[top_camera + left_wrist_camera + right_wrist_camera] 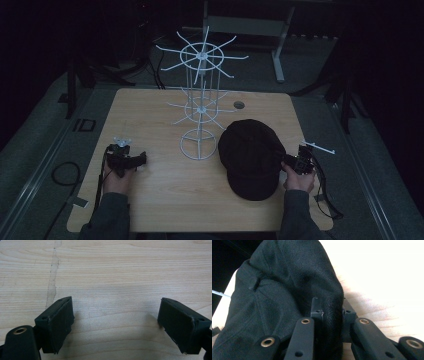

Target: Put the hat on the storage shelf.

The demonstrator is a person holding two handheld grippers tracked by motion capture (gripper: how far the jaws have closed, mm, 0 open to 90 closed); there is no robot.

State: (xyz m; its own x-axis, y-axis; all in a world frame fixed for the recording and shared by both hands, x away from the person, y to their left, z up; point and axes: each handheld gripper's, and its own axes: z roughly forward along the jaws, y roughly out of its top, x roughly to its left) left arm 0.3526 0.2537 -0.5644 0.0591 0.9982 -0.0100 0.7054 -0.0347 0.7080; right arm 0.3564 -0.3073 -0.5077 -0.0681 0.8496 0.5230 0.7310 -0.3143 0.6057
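A black cap (250,155) lies on the wooden table (160,195), right of centre, its brim toward the front edge. My right gripper (289,163) is at the cap's right edge and is shut on a fold of its fabric. In the right gripper view the cap (282,290) rises ahead and its edge is pinched between the two jaws of the right gripper (332,312). My left gripper (140,160) rests low over the table at the front left, open. In the left gripper view its fingers (58,320) stand wide apart over bare wood, the left gripper (116,315) holding nothing.
A white wire display stand (200,100) with two tiers of radiating hooks stands at the table's middle back, its ring base (197,145) just left of the cap. A small round hole (239,105) is in the tabletop behind the cap. Cables lie on the floor at left.
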